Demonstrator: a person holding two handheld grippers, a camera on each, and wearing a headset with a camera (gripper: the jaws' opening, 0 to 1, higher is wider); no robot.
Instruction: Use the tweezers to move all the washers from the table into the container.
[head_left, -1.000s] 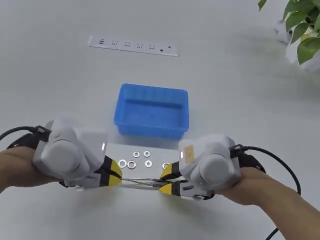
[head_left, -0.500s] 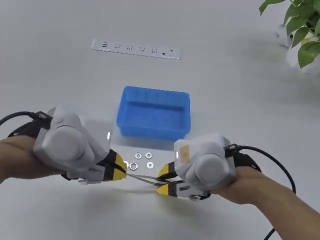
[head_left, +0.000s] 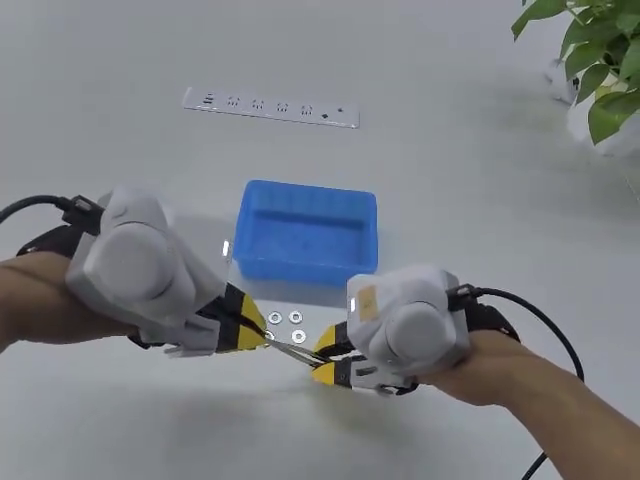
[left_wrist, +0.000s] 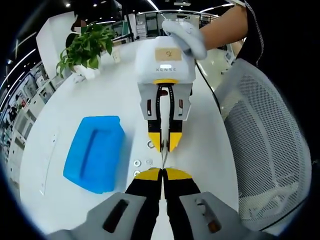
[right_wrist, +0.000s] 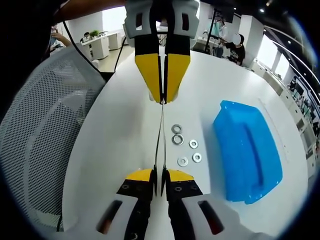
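Silver tweezers (right_wrist: 161, 135) stretch in a thin line between the 2 tongs, over the white table (head_left: 450, 180). The left tongs (head_left: 258, 335) are squeezed together on 1 end of the tweezers, and the right tongs (head_left: 325, 362) are squeezed together on the other end. Their yellow tips point at each other and sit near each other, with just the thin metal between them. In the right gripper view, 5 small shiny washers (right_wrist: 177, 139) lie flat on the table in a little bunch. They are just beside the tweezers, between the tweezers and the blue container (head_left: 300, 268). The container is a low plastic box with its open side up, and it rests on the table on the far side of the washers from the person. The person's left hand (head_left: 40, 300) holds the white body of the left tongs, and the right hand (head_left: 495, 365) holds the other. A black cable (head_left: 545, 320) runs back from the right one. Far behind the container a long white power strip (head_left: 270, 106) lies flat on the table. Green plant leaves (head_left: 590, 60) show at the far right corner. A grey mesh chair (left_wrist: 265, 150) stands by the table edge.
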